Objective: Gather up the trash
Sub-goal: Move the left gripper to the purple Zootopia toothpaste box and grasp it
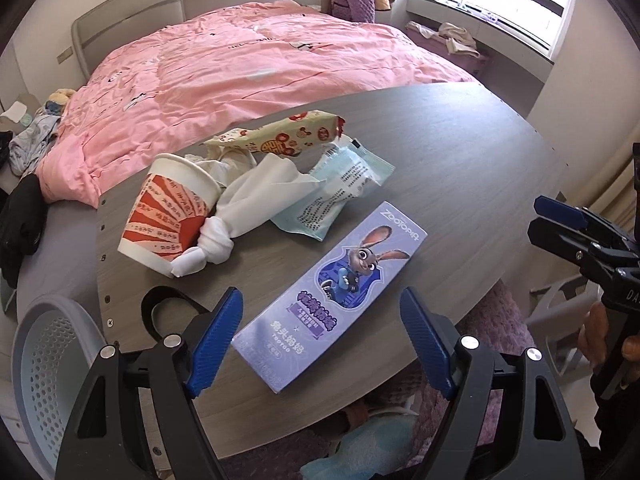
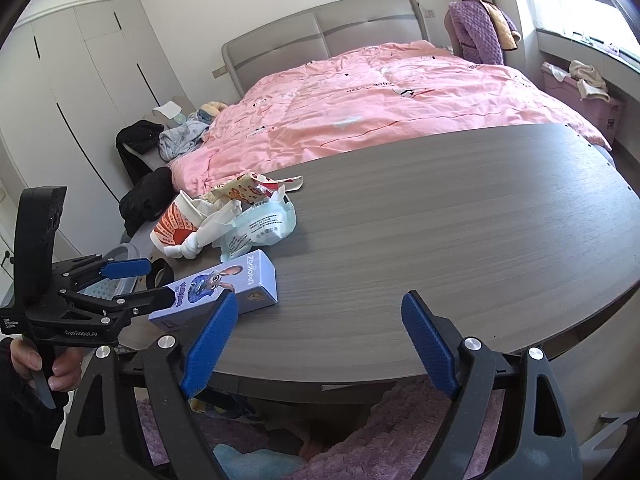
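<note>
A purple rabbit-print carton (image 1: 328, 296) lies flat on the grey wooden table (image 1: 460, 184). My left gripper (image 1: 322, 340) is open, its jaws either side of the carton's near end, not touching it. Behind the carton lie a red-and-white paper cup (image 1: 168, 216) on its side, a knotted white tissue (image 1: 240, 212), a pale blue wrapper (image 1: 340, 192) and a cream snack wrapper (image 1: 280, 136). My right gripper (image 2: 320, 344) is open and empty above the table's near edge, to the right of the carton (image 2: 220, 288). The left gripper (image 2: 132, 284) also shows in the right wrist view.
A perforated light-blue bin (image 1: 48, 364) stands at the table's left end, beside a round cup hole (image 1: 168, 312). A bed with a pink duvet (image 1: 260, 60) lies behind the table. A purple rug (image 2: 380, 440) covers the floor below.
</note>
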`<state>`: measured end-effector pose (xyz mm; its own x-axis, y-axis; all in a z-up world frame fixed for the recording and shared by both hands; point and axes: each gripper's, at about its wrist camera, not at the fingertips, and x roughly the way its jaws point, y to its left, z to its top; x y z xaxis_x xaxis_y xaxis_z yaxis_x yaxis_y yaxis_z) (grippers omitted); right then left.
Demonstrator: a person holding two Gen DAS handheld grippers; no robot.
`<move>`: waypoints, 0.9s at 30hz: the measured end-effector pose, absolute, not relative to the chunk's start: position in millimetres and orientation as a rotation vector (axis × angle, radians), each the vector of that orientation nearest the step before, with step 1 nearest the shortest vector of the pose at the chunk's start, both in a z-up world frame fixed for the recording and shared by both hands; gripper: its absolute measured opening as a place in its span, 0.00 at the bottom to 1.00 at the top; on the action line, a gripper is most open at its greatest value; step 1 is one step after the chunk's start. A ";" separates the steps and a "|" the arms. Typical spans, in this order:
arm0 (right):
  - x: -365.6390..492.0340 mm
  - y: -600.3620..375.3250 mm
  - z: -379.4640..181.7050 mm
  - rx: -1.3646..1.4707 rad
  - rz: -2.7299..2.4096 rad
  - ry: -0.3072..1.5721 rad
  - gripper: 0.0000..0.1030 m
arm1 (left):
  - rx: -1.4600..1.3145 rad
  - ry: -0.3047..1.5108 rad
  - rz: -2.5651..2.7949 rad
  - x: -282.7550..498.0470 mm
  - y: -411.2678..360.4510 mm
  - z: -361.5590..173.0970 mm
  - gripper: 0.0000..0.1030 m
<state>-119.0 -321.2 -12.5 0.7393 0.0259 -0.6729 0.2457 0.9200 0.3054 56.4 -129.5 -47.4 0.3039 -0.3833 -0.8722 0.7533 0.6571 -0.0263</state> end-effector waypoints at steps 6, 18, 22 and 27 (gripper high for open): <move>-123.0 -328.0 -13.4 0.415 -0.130 0.720 0.80 | 0.498 1.034 -0.852 54.8 -142.1 -55.0 0.75; -126.7 -336.6 -16.8 0.444 -0.131 0.714 0.80 | 0.593 1.068 -0.875 68.4 -159.5 -74.9 0.75; -126.6 -337.9 -19.6 0.453 -0.132 0.719 0.80 | 0.608 1.073 -0.879 69.2 -163.4 -82.1 0.75; -126.4 -338.4 -19.9 0.455 -0.130 0.719 0.80 | 0.631 1.060 -0.874 66.7 -167.6 -88.6 0.75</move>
<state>-126.4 -338.4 -19.9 0.7494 0.0390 -0.6610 0.2685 0.8946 0.3573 66.7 -167.6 -88.6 0.2227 -0.3015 -0.9271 0.8522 0.5220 0.0350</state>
